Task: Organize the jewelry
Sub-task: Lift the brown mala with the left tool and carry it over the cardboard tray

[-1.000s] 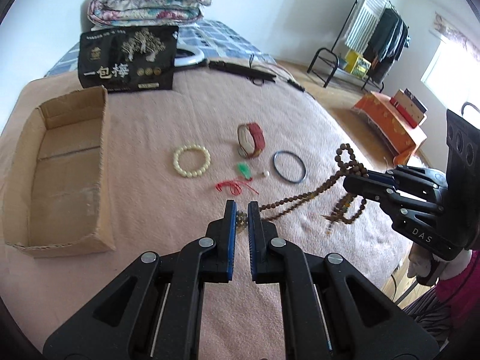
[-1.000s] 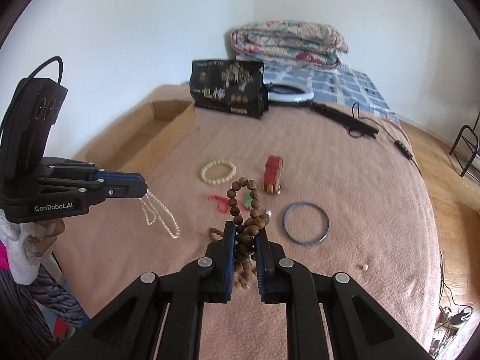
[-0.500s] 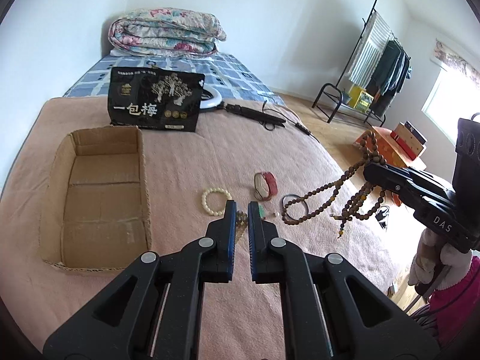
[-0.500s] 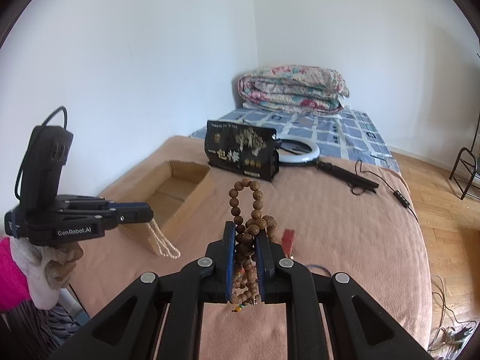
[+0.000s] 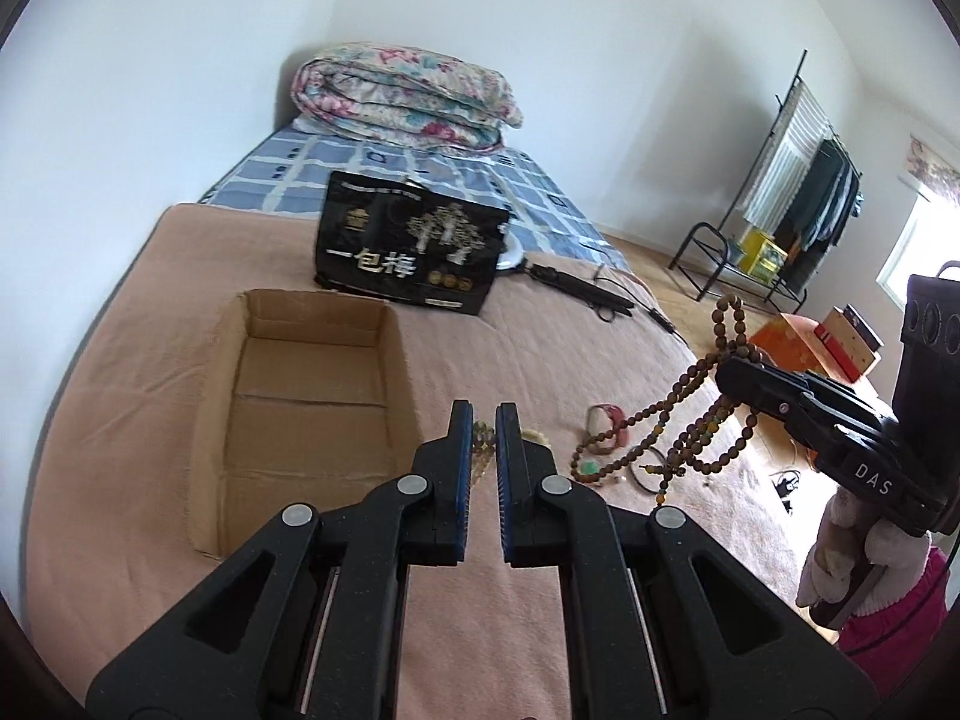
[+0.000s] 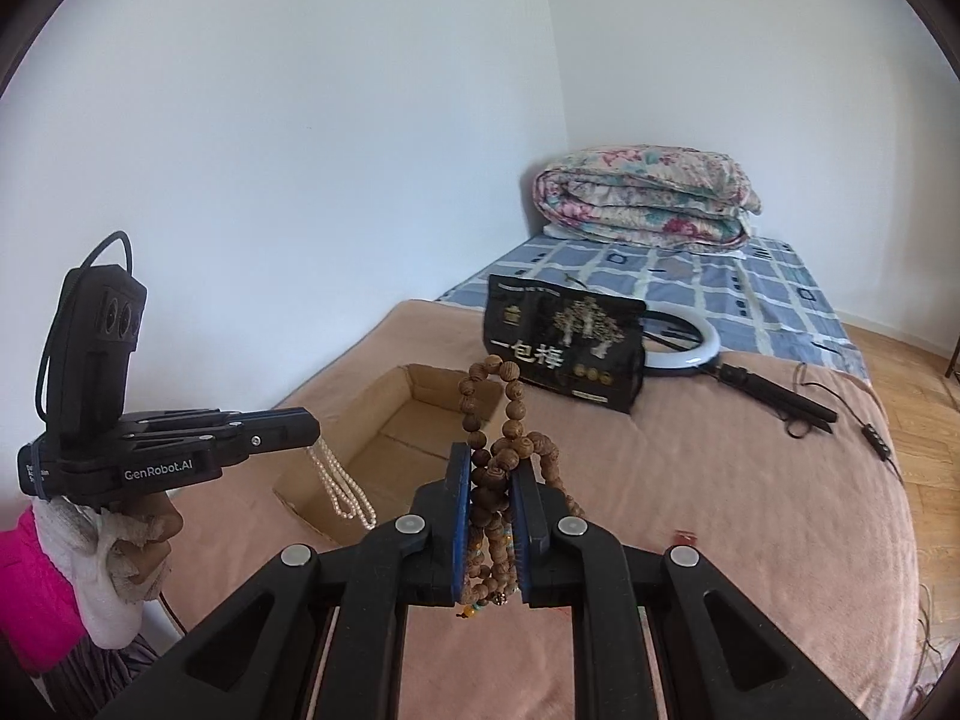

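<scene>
My right gripper [image 6: 490, 465] is shut on a long brown wooden bead necklace [image 6: 507, 414], held in the air; its loops hang below the jaws in the left wrist view [image 5: 690, 420]. My left gripper [image 5: 478, 411] is shut on a white pearl necklace [image 6: 342, 489] that dangles above the near end of the open cardboard box [image 5: 312, 402]. On the pink blanket lie a red bracelet [image 5: 606, 426], a green pendant [image 5: 588, 468] and a dark bangle [image 5: 645, 474]; a cream bead bracelet is mostly hidden behind my left fingers.
A black printed bag [image 5: 411, 252] stands behind the box. A ring light [image 6: 690, 336] with stand and cable lies beyond it. A folded floral quilt [image 5: 408, 99] sits at the bed's head. A clothes rack [image 5: 786, 192] stands on the right.
Both grippers have risen and tilted up, lifting the wooden beads and the pearls off the blanket. The left gripper has moved toward the box.
</scene>
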Demonstrator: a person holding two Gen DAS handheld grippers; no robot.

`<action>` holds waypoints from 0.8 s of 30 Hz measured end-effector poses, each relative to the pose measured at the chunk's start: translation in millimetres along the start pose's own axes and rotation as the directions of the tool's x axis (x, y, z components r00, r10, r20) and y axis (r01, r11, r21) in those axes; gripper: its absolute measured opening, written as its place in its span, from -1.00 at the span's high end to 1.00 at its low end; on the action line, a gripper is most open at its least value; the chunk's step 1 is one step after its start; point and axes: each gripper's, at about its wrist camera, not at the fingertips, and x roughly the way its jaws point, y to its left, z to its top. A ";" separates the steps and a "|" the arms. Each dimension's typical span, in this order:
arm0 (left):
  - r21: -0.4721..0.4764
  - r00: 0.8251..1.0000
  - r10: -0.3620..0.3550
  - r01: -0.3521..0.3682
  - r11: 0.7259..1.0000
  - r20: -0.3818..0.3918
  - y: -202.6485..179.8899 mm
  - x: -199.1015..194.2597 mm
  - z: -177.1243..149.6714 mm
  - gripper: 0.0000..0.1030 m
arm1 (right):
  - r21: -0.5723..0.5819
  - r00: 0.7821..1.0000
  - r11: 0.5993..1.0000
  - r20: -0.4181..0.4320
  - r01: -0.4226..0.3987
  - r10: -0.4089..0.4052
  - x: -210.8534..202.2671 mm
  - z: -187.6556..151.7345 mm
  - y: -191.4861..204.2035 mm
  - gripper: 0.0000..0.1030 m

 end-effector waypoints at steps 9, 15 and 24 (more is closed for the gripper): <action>-0.050 0.996 0.085 -0.086 0.995 -0.015 50.6 2.1 6.7 0.90 | -0.013 0.997 0.998 -0.048 -0.059 0.058 54.7 6.8 27.3 0.80; -0.093 0.992 0.119 -0.122 0.988 -0.036 80.0 7.7 6.3 0.90 | -0.019 0.994 0.996 -0.060 -0.087 0.086 81.2 16.7 43.6 0.80; -0.142 0.985 0.142 -0.156 0.978 -0.099 108.3 24.8 -3.6 0.90 | -0.033 0.982 0.990 -0.133 -0.137 0.132 125.6 14.2 71.9 0.80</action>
